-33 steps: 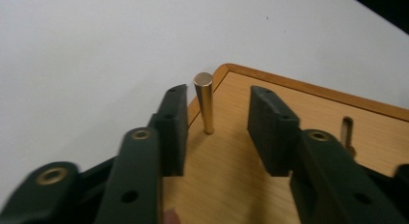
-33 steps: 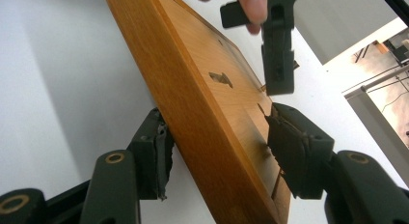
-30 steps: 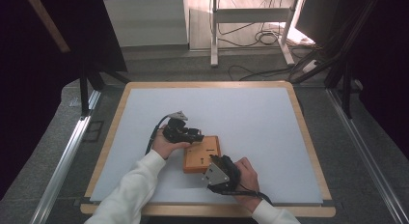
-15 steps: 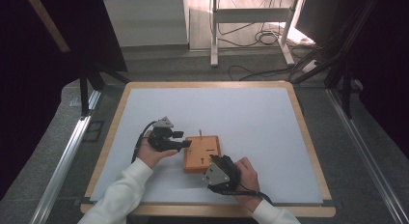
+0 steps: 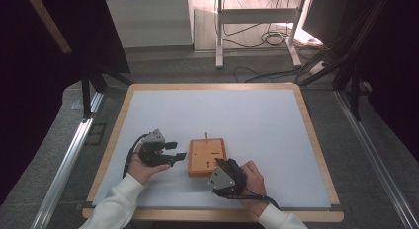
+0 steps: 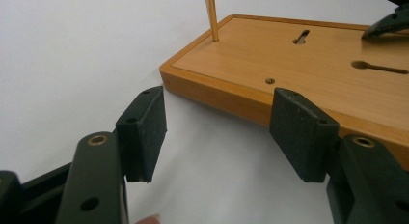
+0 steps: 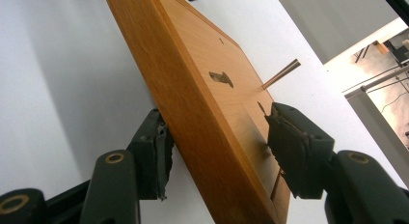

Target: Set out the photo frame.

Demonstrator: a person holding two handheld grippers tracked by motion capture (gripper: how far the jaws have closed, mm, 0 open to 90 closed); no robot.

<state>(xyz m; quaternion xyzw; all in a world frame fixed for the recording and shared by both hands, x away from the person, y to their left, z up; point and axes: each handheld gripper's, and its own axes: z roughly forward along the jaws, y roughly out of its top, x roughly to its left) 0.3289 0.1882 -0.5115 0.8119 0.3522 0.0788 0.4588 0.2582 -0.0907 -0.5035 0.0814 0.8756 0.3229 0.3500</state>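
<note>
The wooden board (image 5: 207,157) lies on the white surface (image 5: 247,115), a little toward 6 o'clock from its middle. The right tongs (image 5: 221,165) clamp its 5 o'clock corner. At its 9 o'clock side the left tongs (image 5: 179,150) have just been opening; they are wide and hold nothing.

Lab, framed test table (image 5: 316,140), floor cables (image 5: 257,39)
</note>
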